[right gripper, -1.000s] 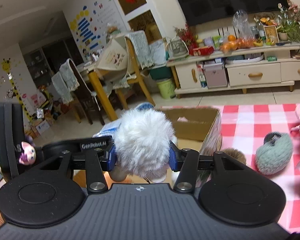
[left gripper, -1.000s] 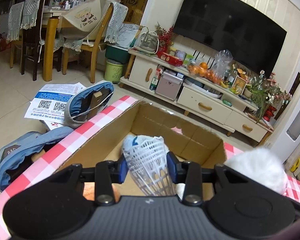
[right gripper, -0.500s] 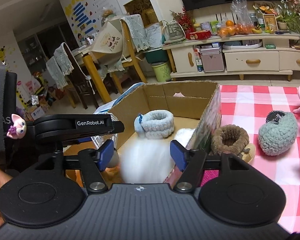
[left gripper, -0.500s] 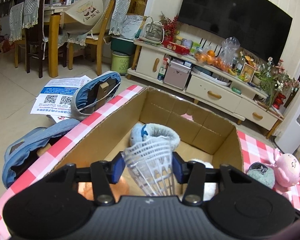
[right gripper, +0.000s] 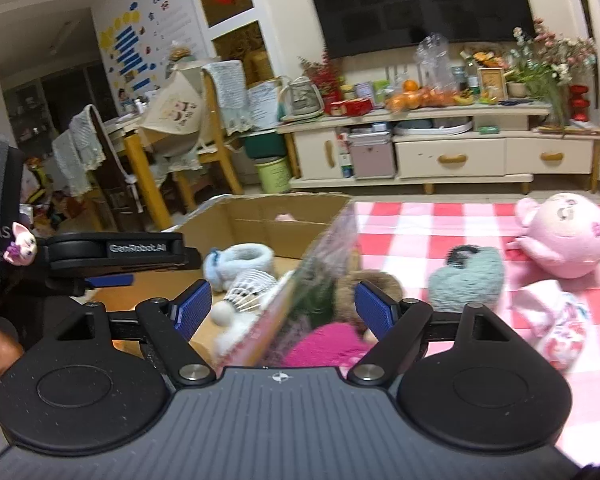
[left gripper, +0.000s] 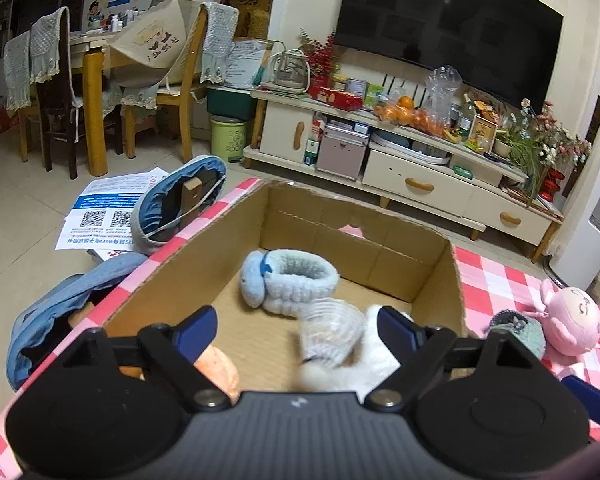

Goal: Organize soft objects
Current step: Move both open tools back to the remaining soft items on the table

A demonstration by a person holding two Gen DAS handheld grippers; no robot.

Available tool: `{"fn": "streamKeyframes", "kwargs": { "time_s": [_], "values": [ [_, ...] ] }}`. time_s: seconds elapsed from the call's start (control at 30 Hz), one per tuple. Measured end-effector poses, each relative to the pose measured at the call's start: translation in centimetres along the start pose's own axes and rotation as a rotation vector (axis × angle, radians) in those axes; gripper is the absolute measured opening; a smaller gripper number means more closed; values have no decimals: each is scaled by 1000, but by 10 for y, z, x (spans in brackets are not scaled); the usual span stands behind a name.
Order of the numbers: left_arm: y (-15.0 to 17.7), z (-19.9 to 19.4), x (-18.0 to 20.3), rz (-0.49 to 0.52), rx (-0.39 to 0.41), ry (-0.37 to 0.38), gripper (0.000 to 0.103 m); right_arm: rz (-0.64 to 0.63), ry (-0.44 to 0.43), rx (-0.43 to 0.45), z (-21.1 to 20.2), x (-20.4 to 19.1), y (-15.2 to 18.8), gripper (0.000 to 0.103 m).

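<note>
Both claws are spreading apart with nothing clamped: the left claw (left gripper: 296,326) hangs over the cardboard box (left gripper: 436,276), its pads clear of the white shuttlecock (left gripper: 328,332), which lies loose on the box floor against a white fluffy ball (left gripper: 374,354). A pale blue knitted cuff (left gripper: 290,280) sits further back in the box. The right claw (right gripper: 284,308) straddles the box's near wall, gripping nothing. On the red-checked worktop (right gripper: 420,220) lie a grey-green knitted piece (right gripper: 466,284), a brown one (right gripper: 374,282) and a pink plush doll (right gripper: 560,236).
</note>
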State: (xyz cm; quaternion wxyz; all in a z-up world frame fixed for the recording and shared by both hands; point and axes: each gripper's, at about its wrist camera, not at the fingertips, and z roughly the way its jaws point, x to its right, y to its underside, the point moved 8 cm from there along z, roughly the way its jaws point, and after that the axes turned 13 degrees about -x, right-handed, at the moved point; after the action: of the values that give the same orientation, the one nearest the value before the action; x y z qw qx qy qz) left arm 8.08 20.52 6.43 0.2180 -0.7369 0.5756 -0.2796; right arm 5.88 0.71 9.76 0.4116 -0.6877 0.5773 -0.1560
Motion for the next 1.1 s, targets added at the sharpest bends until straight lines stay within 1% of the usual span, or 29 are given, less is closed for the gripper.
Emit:
{"fn": "streamKeyframes", "kwargs": {
  "time_s": [0.17, 0.43, 0.53, 0.6, 1.1],
  "values": [
    [4, -3, 14, 36, 6, 14, 94, 23, 38, 17, -8, 17, 4, 100],
    [12, -3, 33, 86, -5, 22, 95, 40, 82, 40, -15, 29, 9, 100],
    [14, -6, 40, 104, 0, 27, 98, 45, 97, 50, -18, 34, 12, 100],
    [15, -7, 47, 119, 4, 31, 98, 53, 106, 54, -19, 38, 13, 100],
    [30, -10, 85, 207, 5, 49, 102, 86, 154, 85, -34, 61, 22, 101]
  ]
}}
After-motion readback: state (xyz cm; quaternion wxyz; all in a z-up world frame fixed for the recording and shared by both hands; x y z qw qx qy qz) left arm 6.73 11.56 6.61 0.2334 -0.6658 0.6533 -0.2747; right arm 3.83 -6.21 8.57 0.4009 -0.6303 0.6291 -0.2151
